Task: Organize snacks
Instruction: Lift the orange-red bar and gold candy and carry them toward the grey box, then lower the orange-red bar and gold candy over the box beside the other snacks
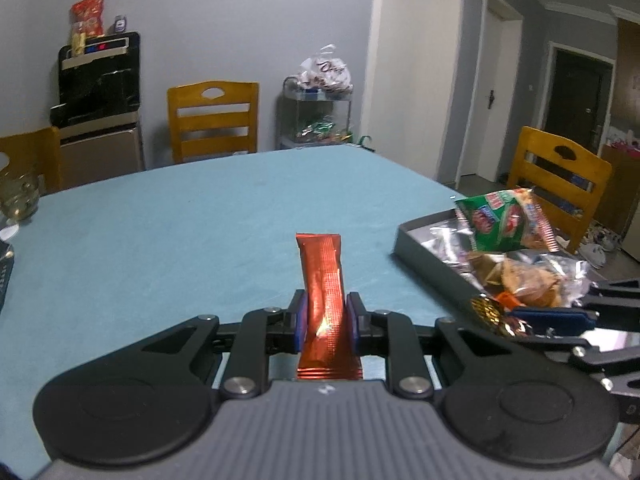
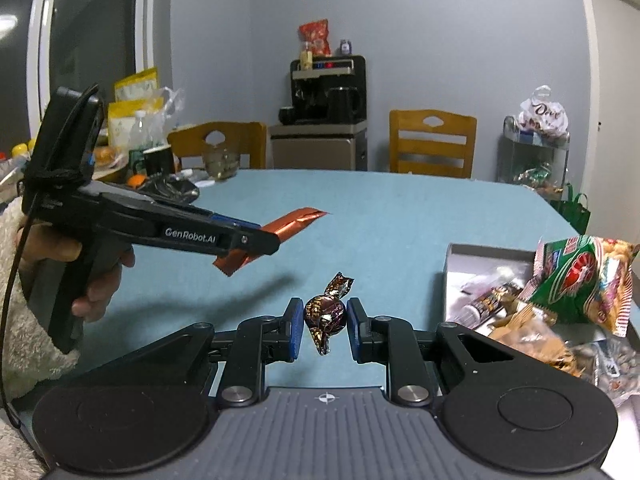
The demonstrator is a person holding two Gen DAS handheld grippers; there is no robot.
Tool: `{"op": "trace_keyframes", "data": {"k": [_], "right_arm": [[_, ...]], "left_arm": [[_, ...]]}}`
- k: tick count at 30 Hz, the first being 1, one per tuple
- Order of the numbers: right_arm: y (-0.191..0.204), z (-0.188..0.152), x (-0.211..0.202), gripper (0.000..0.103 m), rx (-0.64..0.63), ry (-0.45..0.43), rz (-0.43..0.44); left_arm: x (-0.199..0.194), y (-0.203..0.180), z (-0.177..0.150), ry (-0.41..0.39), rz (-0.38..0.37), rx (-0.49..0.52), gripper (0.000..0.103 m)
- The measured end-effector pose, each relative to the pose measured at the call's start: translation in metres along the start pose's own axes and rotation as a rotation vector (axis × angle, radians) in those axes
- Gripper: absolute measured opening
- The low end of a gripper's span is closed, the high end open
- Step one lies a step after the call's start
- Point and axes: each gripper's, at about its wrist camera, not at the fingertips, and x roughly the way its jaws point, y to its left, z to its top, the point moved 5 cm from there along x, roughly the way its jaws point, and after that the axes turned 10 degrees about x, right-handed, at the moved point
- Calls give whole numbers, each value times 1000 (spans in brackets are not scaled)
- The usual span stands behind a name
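Both jaws are pinching snacks. Those of the left gripper (image 1: 325, 322) press on an orange stick pack (image 1: 325, 300) low in the middle of the left wrist view, the pack standing up between the blue pads with its crimped lower end near the camera. Those of the right gripper (image 2: 321, 326) hold a brown foil candy (image 2: 325, 314) by its round middle, twisted ends poking up and down, low in the middle of the right wrist view.

In that same view the left gripper (image 2: 256, 240) shows at centre left, the pack (image 2: 294, 220) sticking out past its tips, clear of the blue surface (image 2: 380, 216), with a hand (image 2: 86, 276) in a fleecy sleeve on the grip.

At lower right lies a grey tray (image 2: 480, 250) already holding a green bag (image 2: 580, 280) and other clear and foil packets.

My reading: both items are picked up and in transit, and the step in hand is carrying them to the tray. The next move calls for swinging each gripper rightward over the tray rim, finding a gap among the packets, and letting go low so the light pack and candy do not bounce out.

Readable writing: "GenRobot.AI" on the left gripper's side, part of "COFFEE" or "TOFFEE" on the candy, and "Dove" on a bag (image 2: 544, 114) at upper right.
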Motion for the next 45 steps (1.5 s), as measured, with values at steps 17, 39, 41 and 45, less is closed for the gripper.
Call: {"op": "trace_keyframes", "data": {"k": [17,39,41,45], "right_arm": [[-63,11,-60,25,69,-88,-95],[-147,-3,-113,25,170,-121,-302],[-153,-5,-116,25,190,-118,-302],[-158,-12,-115,25,194,-89,-301]], "left_arm": [[-2,-77,40,-54,-132,125,17],[21,-185,58,-51,-379,301,17],[24,-194,56,-40,-402,316,17],[30,-212,50,-10,-460,353,17]]}}
